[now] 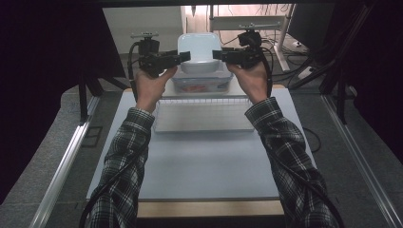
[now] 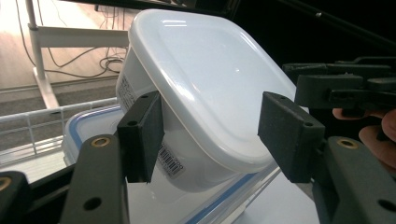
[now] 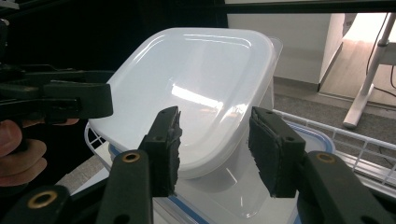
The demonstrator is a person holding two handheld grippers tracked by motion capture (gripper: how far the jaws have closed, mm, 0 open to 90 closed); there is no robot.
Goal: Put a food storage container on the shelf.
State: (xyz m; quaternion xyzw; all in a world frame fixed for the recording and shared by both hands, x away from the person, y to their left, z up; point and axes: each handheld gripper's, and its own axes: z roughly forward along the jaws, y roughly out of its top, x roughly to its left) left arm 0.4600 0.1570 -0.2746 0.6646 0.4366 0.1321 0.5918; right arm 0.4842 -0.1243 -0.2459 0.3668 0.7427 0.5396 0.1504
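Note:
A white lidded container [image 1: 199, 47] is tipped up with its lid facing me, its lower edge resting on a flat clear container with a blue-rimmed lid [image 1: 199, 84]. My left gripper [image 1: 186, 57] straddles its lower left corner; in the left gripper view one pad [image 2: 140, 135] lies against the labelled wall of the white container [image 2: 210, 79] and the other pad [image 2: 289, 135] against the lid's rim. My right gripper [image 1: 216, 54] holds the opposite corner, with the lid [image 3: 201, 93] and wall squeezed between its pads [image 3: 163, 149].
A white wire rack [image 1: 202, 116] lies on the pale table [image 1: 204, 161] just in front of the containers. Desk legs and cables [image 1: 285, 47] stand on the floor beyond the table's far edge. Dark curtains flank both sides.

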